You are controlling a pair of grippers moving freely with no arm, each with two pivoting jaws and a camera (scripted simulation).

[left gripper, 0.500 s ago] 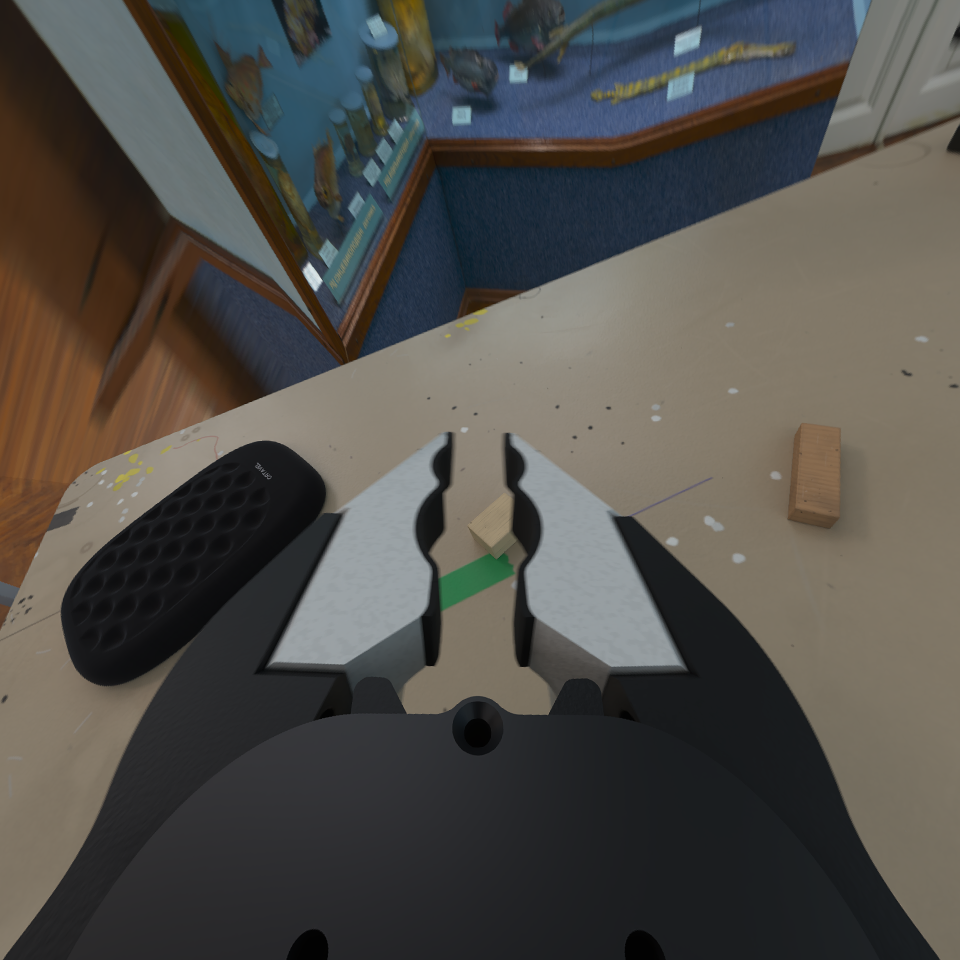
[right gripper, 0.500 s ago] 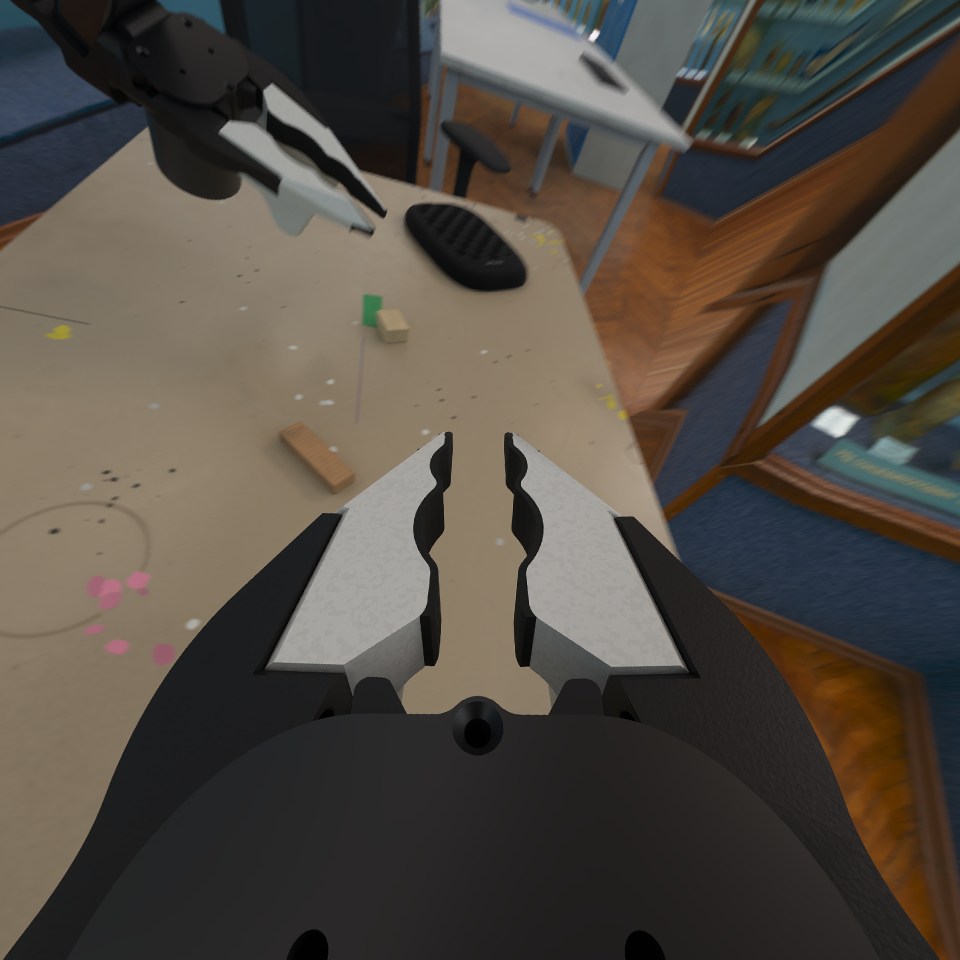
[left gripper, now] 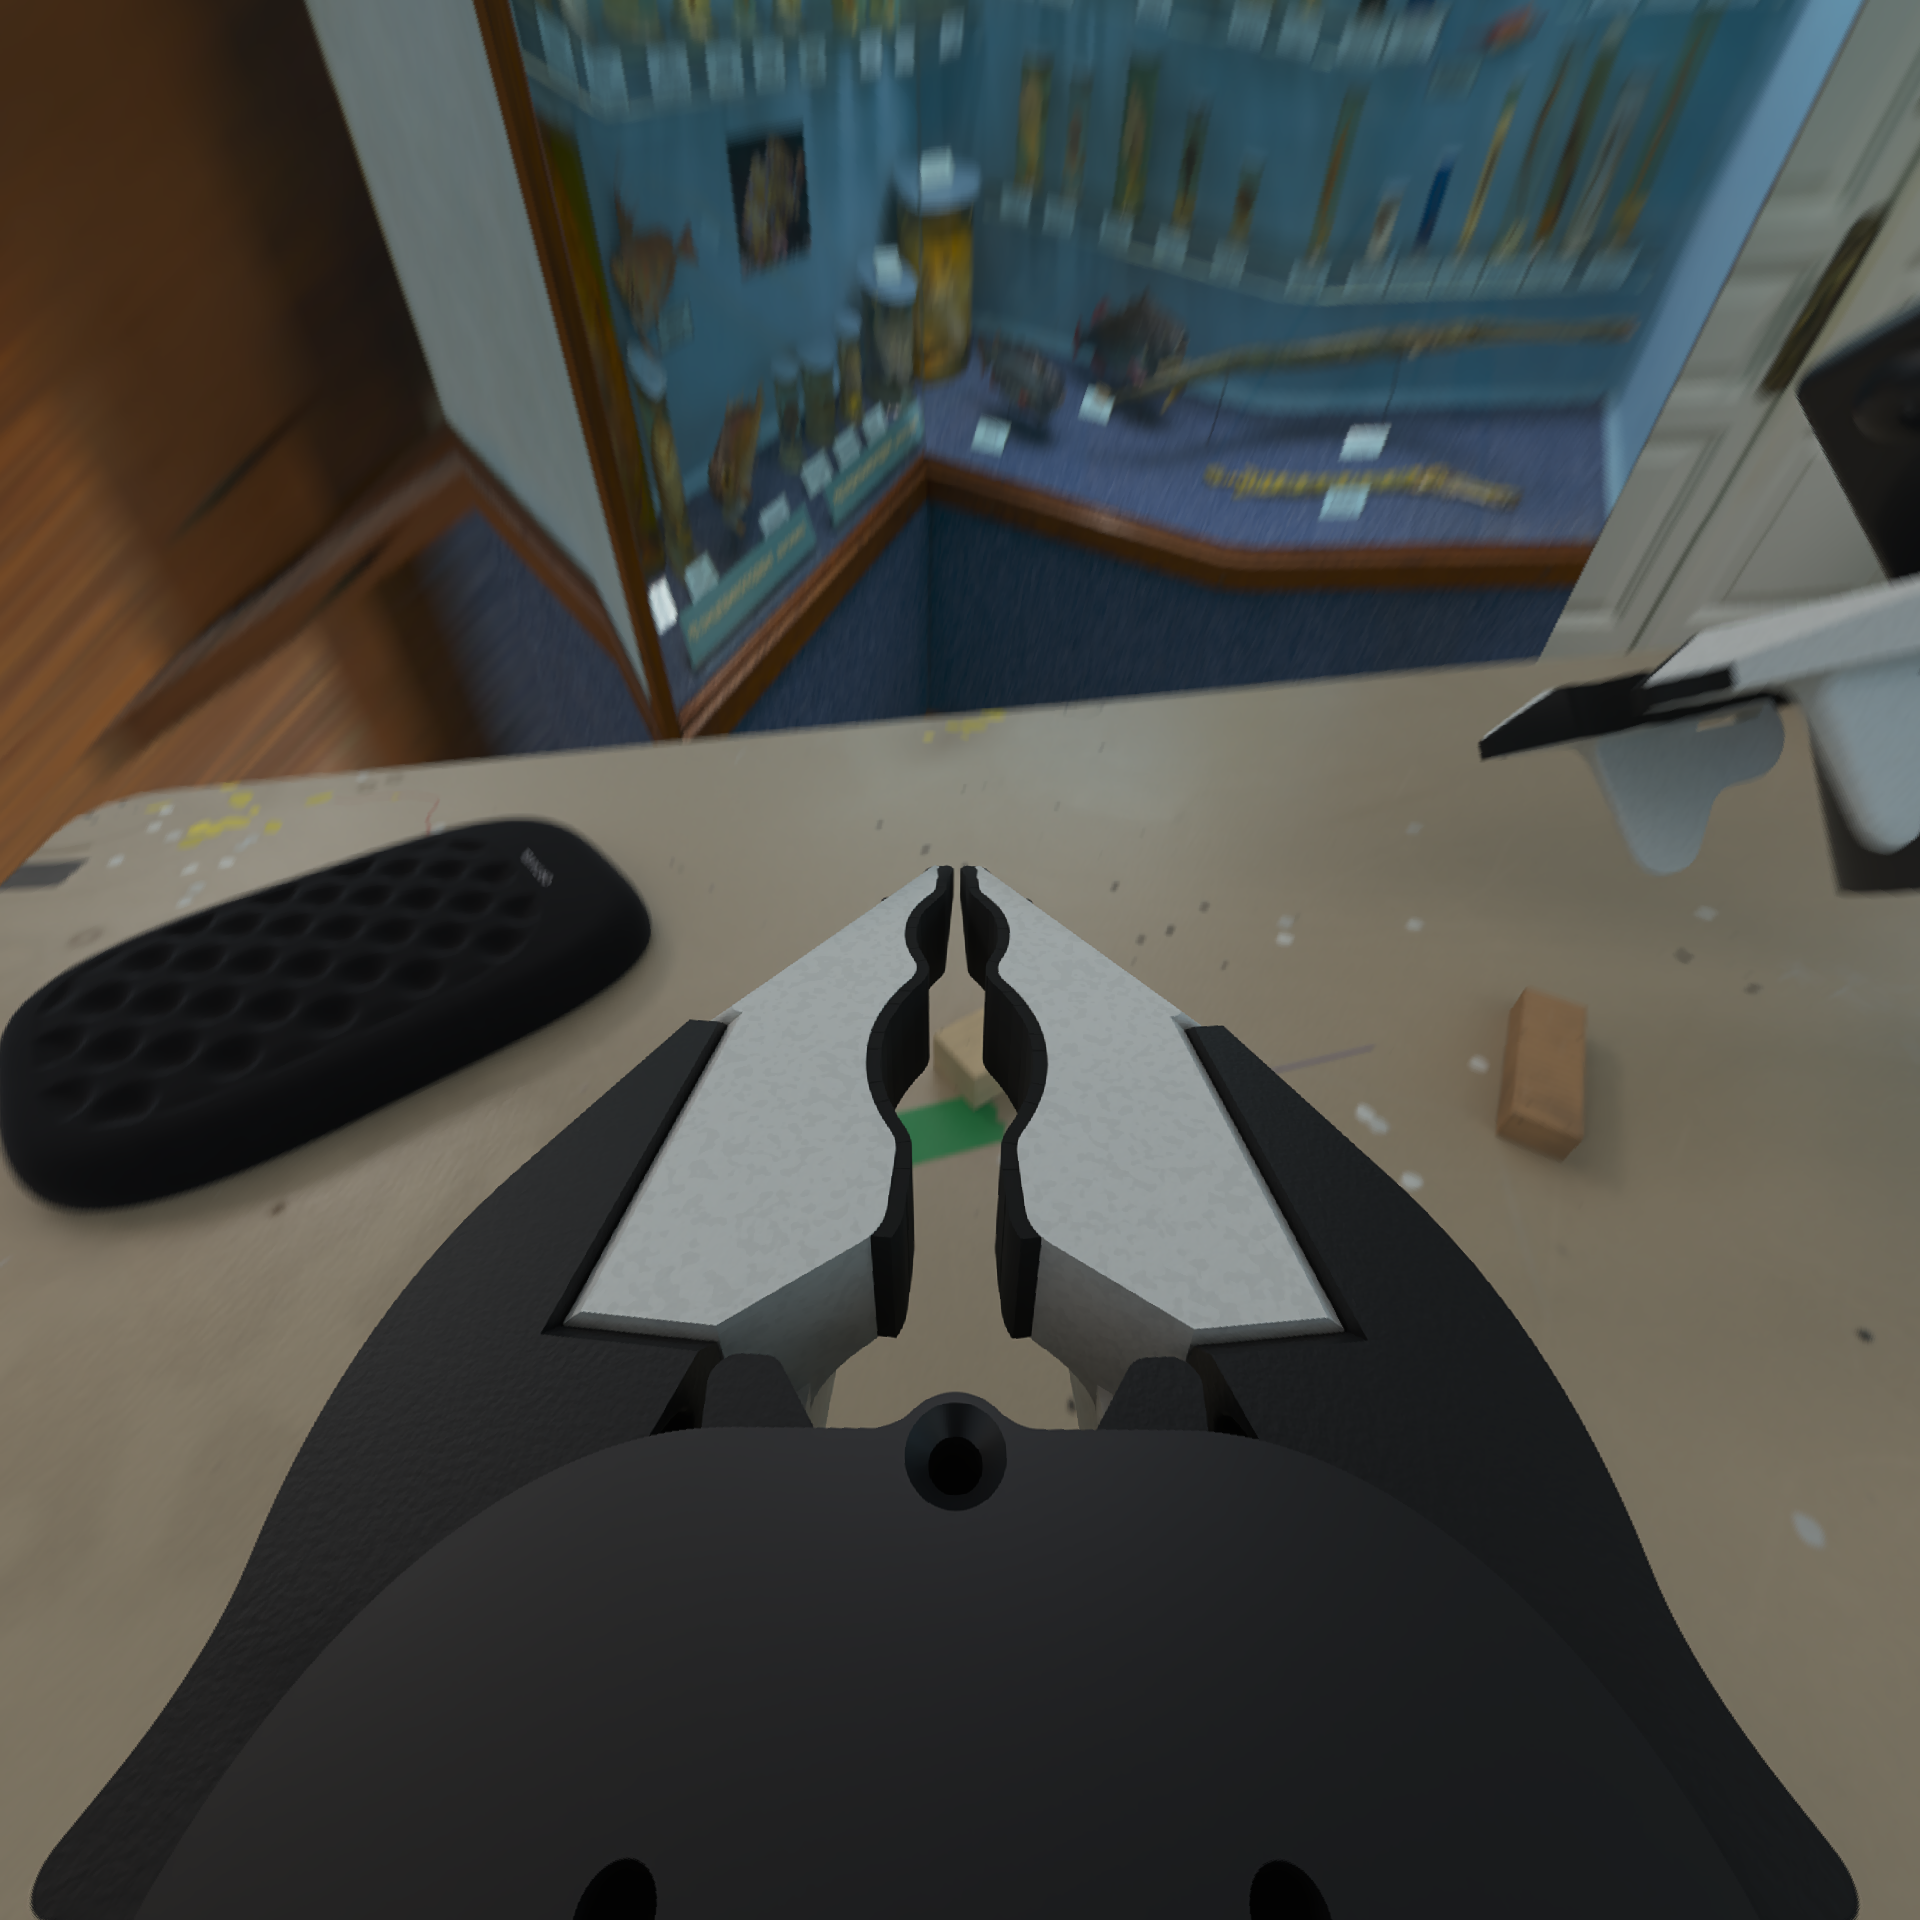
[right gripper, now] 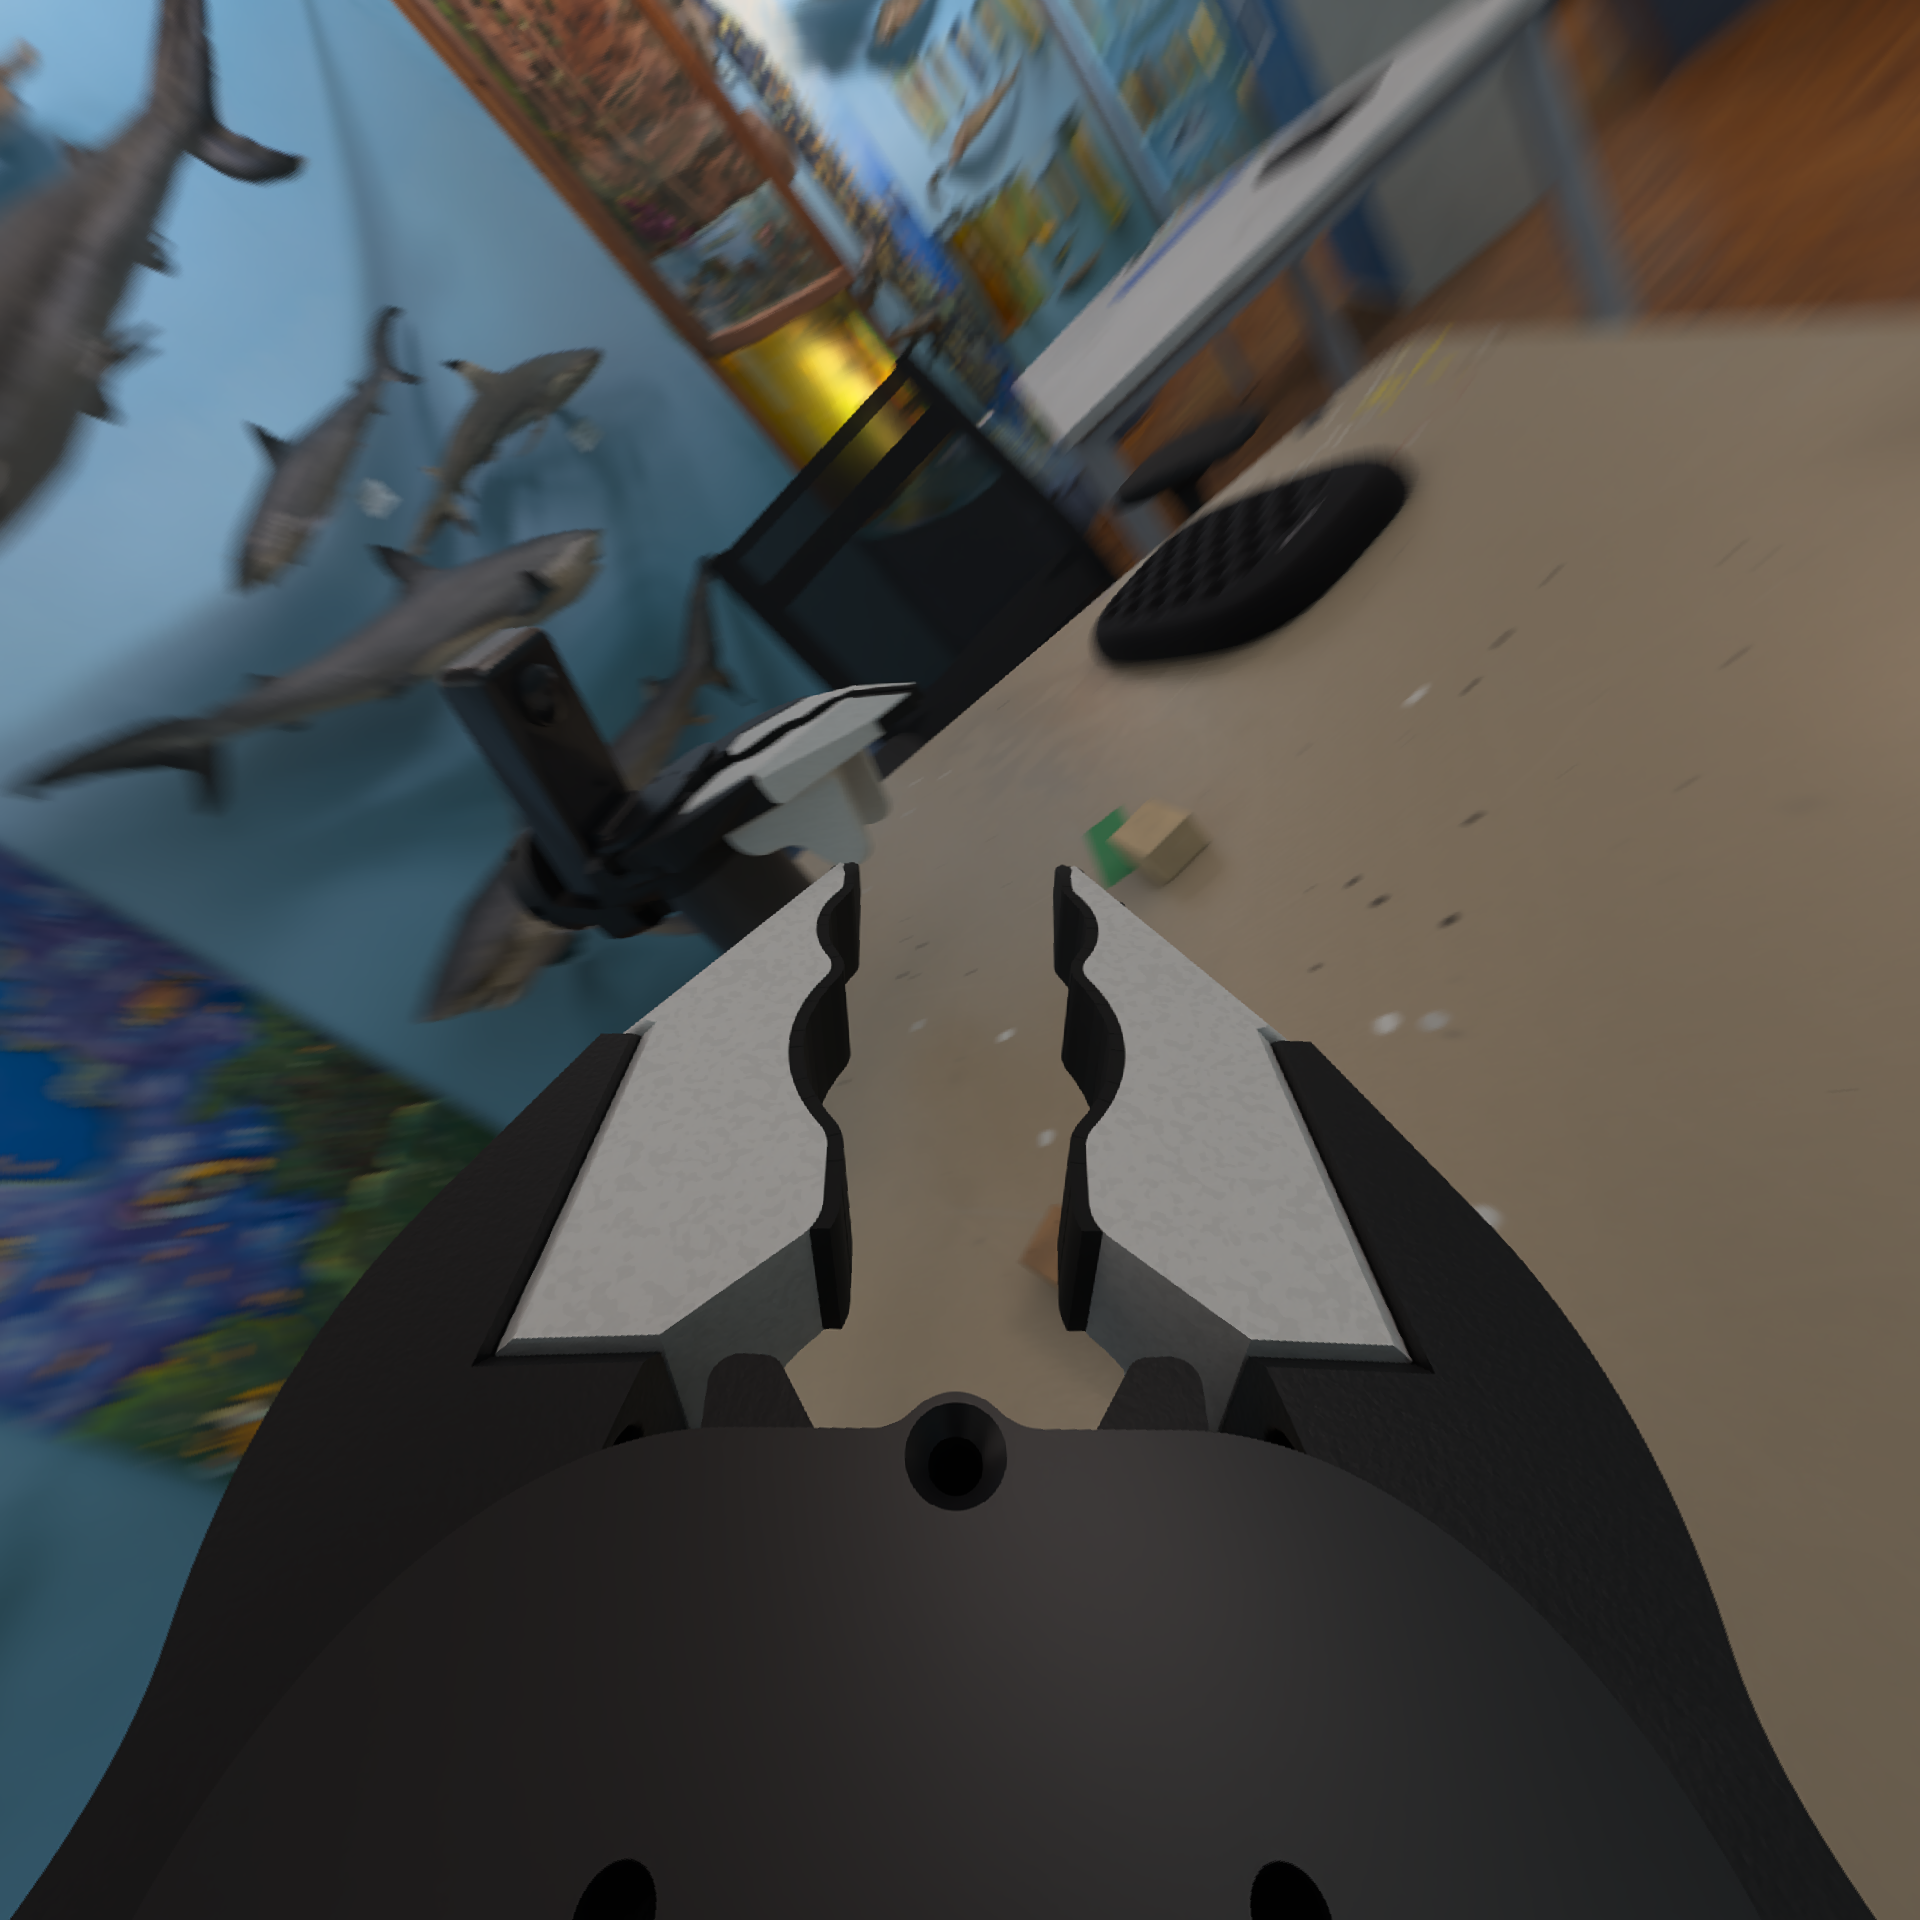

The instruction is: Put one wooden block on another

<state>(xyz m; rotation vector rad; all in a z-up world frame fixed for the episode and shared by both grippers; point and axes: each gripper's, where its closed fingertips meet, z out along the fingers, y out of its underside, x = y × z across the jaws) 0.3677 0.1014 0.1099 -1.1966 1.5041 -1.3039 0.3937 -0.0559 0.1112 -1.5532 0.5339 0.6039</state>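
A: Left gripper (left gripper: 955,875), quick. Fingers?

B: Clenched, tips nearly touching, nothing between them. It hangs above the counter (left gripper: 1247,1351).

A: Blocks?

B: Small pale block (left gripper: 964,1051) shows through the gap between the left fingers, lying on the counter below them, at the end of a strip of green tape (left gripper: 945,1130). Can't tell if the fingers touch it; looks like they're above it. Longer brown block (left gripper: 1542,1072) lies flat to the right of the fingers, well apart from the pale one.

A: Anything else there?

B: Black dimpled pad (left gripper: 312,997) left of the fingers, on the counter. Other gripper pokes in at the upper right edge, off the counter.

A: Right gripper (right gripper: 956,883)?

B: Fingers released, a wide gap, empty. View is tilted and blurry. Brown block (right gripper: 1042,1247) peeks out low in the gap, just beside the right finger's inner edge, mostly hidden. Pale block (right gripper: 1162,840) and green tape (right gripper: 1108,847) lie ahead, just past the right fingertip. Pad (right gripper: 1252,566) farther ahead, to the right.

A: Left gripper seen from there?

B: Yes, ahead and left of the fingers, in the air (right gripper: 894,694), fingers together. Blocks not stacked.
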